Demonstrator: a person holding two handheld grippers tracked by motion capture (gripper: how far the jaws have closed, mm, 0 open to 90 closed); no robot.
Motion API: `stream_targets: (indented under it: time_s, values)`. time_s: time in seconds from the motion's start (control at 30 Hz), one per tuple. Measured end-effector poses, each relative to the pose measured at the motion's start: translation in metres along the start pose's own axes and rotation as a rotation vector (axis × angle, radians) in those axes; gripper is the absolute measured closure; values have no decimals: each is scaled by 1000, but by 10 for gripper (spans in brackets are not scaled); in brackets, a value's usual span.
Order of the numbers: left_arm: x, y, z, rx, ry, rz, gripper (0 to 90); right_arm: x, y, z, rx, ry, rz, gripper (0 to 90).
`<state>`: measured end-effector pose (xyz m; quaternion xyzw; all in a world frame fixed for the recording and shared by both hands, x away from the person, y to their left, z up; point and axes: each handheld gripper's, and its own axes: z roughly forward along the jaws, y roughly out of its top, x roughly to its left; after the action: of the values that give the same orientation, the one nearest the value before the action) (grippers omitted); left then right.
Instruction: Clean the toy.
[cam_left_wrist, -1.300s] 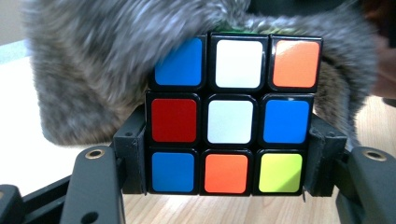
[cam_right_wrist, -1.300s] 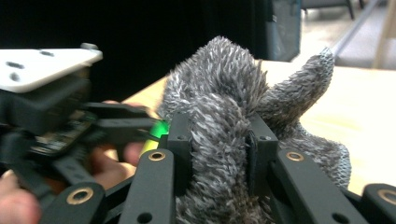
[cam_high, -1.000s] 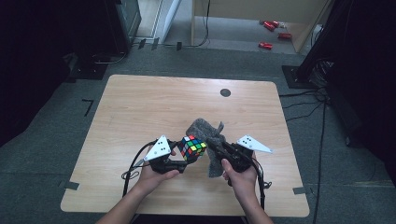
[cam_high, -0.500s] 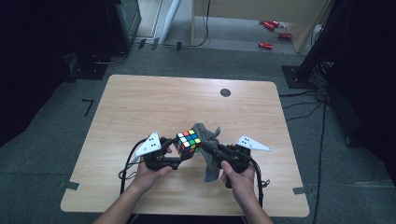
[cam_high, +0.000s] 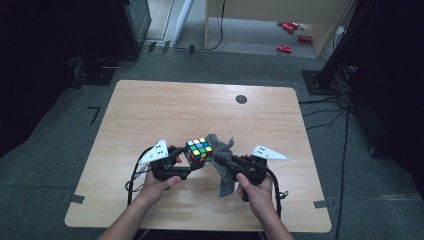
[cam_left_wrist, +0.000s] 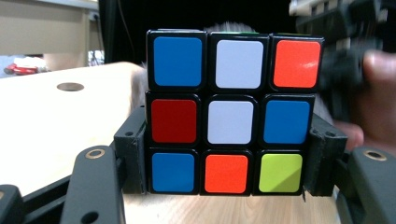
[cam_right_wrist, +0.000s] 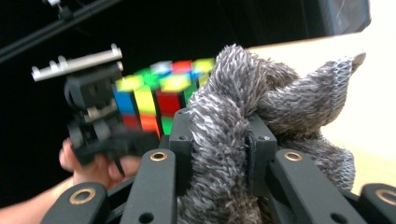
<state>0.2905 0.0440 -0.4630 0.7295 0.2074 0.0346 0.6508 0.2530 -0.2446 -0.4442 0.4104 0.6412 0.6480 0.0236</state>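
Above the near half of the wooden table (cam_high: 150, 115), the left gripper (cam_high: 186, 162), clamped on the Rubik's cube (cam_high: 199, 150), has lifted it beside the grey cloth (cam_high: 226, 172) pinched in the right gripper (cam_high: 220, 161), readying a wipe.

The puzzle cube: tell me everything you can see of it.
The puzzle cube is a black-framed three-by-three with scrambled, glossy plastic-looking stickers. The face toward the left gripper view reads blue, white, orange; red, white, blue; blue, orange, lime. The left claw clamps its lowest layer from both sides, holding it upright above the wooden table. A grey fuzzy cloth sits against its far side.
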Motion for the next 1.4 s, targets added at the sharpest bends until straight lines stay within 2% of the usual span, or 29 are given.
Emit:
stream_targets:
  time_s: [0.07,0.13,0.23,0.37,0.53,0.63,0.73,0.83,0.93,1.07,1.13,1.23,1.3,1.33,1.4]
  values:
    - [-2,0,1,4,0,6,348,0,3,-4,-25,1,-3,708]
    - [-1,1,1,1,5,8,348,-2,2,-4,-21,7,3,708]
    - [3,4,-5,-26,18,-11,347,-4,-4,1,20,32,13,707]
    - [8,4,-10,-36,30,-31,348,-1,-8,8,68,48,-19,705]
    - [4,1,-3,0,0,-20,348,1,3,-2,11,43,-49,704]
    - [2,0,-1,13,-2,-12,347,-1,6,-6,-23,40,-47,702]
    - [4,2,-4,-3,4,-23,348,-2,3,-4,-7,43,-45,701]
    - [8,4,-10,-30,10,-47,347,-1,-4,4,48,62,-50,700]
    - [11,4,-11,-27,11,-50,348,2,-8,8,72,57,-76,700]
    - [7,1,-6,-3,0,-38,347,4,0,1,25,42,-101,700]
    - [6,1,-4,14,7,-29,348,3,2,-2,5,29,-97,699]
    - [7,1,-5,13,23,-28,347,-1,-3,1,22,22,-88,699]
    - [10,3,-9,0,34,-40,347,0,-8,7,64,24,-89,699]
    - [11,3,-10,-6,35,-48,347,1,-12,11,98,16,-110,699]
    - [13,3,-11,-9,34,-64,347,5,-14,14,122,3,-151,699]
